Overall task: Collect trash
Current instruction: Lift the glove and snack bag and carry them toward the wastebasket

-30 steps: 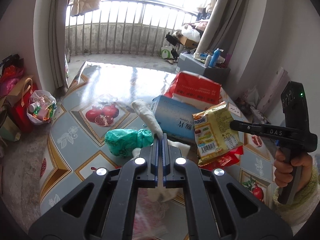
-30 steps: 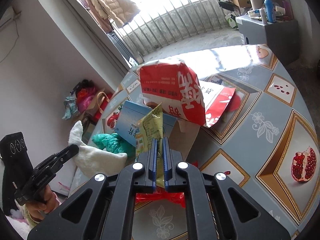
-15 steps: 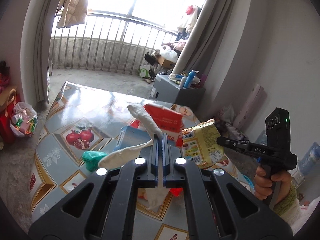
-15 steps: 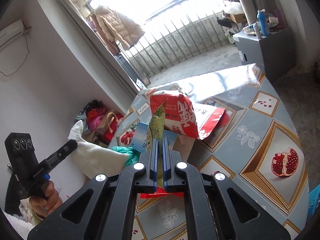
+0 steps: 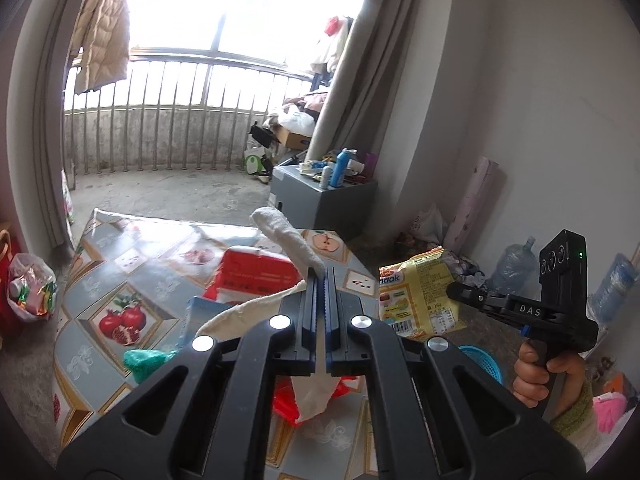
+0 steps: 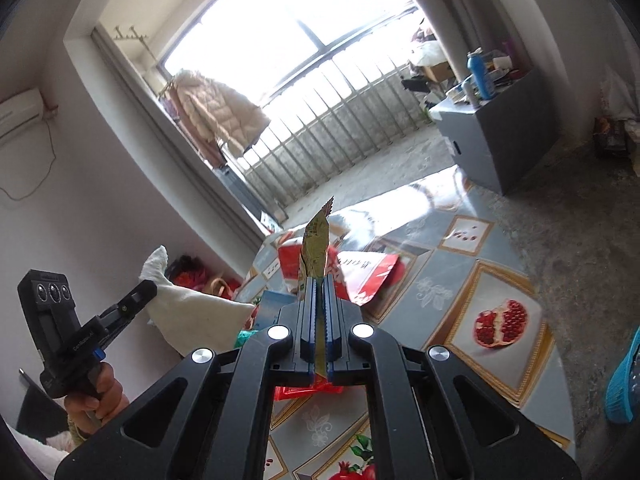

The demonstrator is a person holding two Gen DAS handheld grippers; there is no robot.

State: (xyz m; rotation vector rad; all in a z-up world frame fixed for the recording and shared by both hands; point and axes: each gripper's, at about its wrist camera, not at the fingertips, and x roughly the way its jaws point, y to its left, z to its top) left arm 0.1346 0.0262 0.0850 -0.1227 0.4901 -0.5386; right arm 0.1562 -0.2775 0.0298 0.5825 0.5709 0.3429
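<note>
My left gripper (image 5: pixel 320 276) is shut on a white cloth rag (image 5: pixel 280 232) and holds it high above the table (image 5: pixel 132 276); the rag also shows in the right wrist view (image 6: pixel 188 312). My right gripper (image 6: pixel 319 280) is shut on a yellow snack wrapper (image 6: pixel 316 244), also lifted; the wrapper shows flat in the left wrist view (image 5: pixel 420 300). On the table lie a red bag (image 5: pixel 256 272), a blue carton (image 5: pixel 196 316), a green crumpled bag (image 5: pixel 144 360) and a red wrapper (image 5: pixel 286 400).
A blue plastic basket (image 5: pixel 484 360) stands on the floor right of the table; its rim shows in the right wrist view (image 6: pixel 624 380). A grey cabinet (image 5: pixel 320 204) with bottles is behind the table. Bags (image 5: pixel 28 288) lie on the floor left.
Both grippers have risen well above the table and tilted up, carrying the rag and the yellow wrapper. The table trash now looks smaller and lower in both views.
</note>
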